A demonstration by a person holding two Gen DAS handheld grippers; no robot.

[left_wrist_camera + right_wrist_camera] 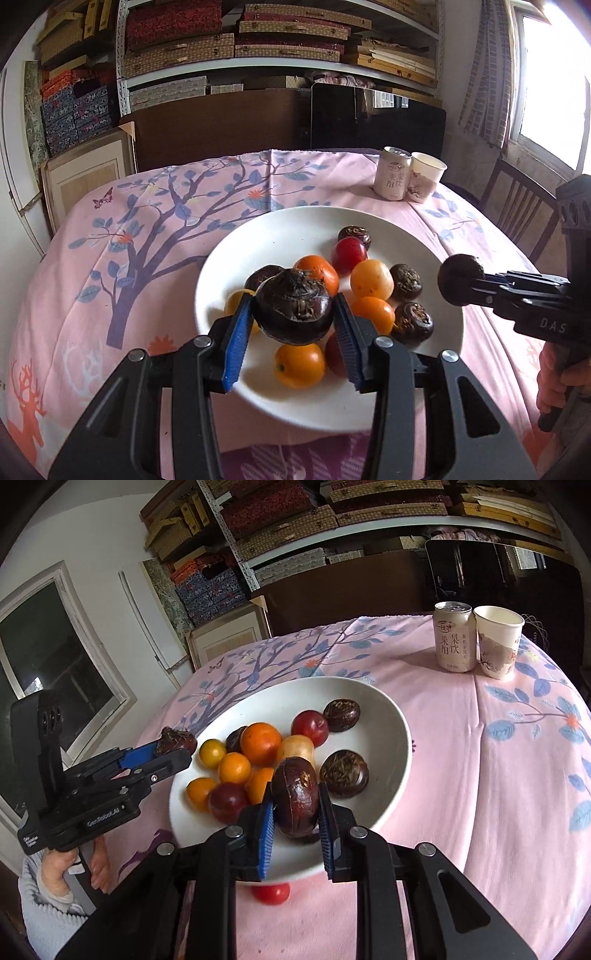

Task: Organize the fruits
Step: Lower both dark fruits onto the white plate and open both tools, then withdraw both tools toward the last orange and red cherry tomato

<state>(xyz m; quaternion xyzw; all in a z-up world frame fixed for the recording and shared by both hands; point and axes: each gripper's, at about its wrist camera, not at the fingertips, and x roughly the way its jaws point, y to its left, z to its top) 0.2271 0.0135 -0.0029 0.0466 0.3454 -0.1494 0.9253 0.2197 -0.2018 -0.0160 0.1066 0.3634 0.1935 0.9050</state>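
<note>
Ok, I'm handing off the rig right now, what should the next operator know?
Left hand-held gripper: shut on a dark water chestnut, held above the white plate.
Right hand-held gripper: shut on another dark water chestnut, also over the plate.
On the plate: orange fruits, red fruits and more dark chestnuts, all mixed.
One red fruit lies on the tablecloth by the plate's near rim.
Can and paper cup stand at the far edge.
Sorting hardly begun; no separate pile is visible yet.
</note>
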